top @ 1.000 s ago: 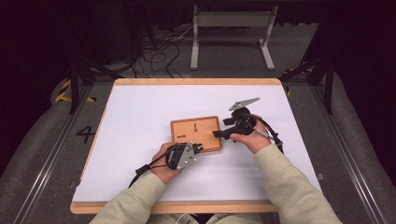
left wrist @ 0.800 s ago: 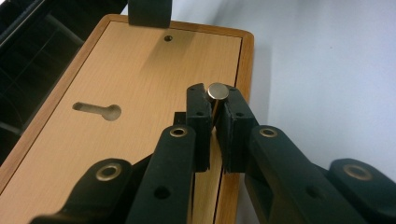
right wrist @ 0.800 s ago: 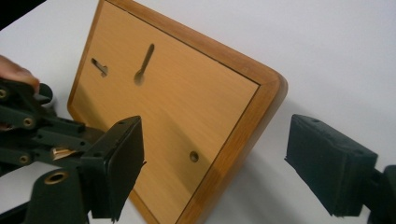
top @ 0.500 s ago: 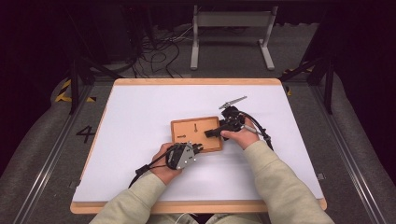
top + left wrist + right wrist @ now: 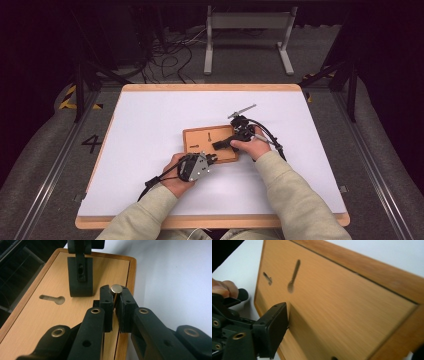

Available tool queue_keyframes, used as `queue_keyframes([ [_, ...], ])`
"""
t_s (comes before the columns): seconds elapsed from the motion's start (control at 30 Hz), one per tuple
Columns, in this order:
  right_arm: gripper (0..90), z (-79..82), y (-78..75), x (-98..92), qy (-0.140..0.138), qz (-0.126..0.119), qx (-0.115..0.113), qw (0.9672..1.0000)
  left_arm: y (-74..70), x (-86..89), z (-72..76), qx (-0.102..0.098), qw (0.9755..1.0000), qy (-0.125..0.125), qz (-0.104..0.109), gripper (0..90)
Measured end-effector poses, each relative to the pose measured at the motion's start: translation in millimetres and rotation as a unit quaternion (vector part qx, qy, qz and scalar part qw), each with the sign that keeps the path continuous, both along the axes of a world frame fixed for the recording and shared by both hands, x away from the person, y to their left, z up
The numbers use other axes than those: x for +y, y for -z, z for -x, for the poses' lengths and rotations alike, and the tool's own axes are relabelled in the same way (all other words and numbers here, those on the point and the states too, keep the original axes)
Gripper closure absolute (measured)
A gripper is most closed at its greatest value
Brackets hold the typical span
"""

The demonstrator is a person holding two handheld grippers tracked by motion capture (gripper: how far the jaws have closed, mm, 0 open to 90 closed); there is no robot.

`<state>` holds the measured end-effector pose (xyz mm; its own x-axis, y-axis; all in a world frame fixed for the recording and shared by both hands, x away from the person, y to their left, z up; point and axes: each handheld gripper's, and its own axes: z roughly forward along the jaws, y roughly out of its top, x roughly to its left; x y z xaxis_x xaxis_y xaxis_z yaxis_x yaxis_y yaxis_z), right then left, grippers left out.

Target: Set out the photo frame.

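Low and left of centre in the high view, the left gripper (image 5: pixel 212 158) sat at the near edge of the wooden board (image 5: pixel 200 137), and in its own view its jaws were clamped on a small metal pin (image 5: pixel 116 289) with a round flat head, just above the board's right rim. The board lay mid-frame on the white table (image 5: pixel 150 115), with two keyhole-shaped slots (image 5: pixel 52 299) cut in it. To the right, the right gripper (image 5: pixel 220 145) rested on the board's surface; I could not tell whether its jaws were apart or together.
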<state>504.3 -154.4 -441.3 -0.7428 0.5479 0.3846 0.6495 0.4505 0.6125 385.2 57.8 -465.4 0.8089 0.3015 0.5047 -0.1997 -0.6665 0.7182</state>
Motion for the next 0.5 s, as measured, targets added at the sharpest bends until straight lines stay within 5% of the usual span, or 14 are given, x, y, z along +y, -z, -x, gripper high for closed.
queue_keyframes([
  [0.23,23.2,-0.8,-2.1,-4.4,-0.01,-0.006,0.008,0.9999,-1.5,0.4,-0.5,0.016,0.9999,0.003,0.004,82.7],
  [0.33,25.8,-0.1,-3.7,-6.5,-0.014,-0.008,0.009,0.9998,-4.1,3.1,-1.8,0.067,0.9975,-0.008,0.018,75.1],
  [0.5,30.2,3.8,-6.8,-10.1,-0.021,-0.012,-0.004,0.9997,-13.7,20.8,5.6,0.104,0.9936,-0.015,0.042,57.3],
])
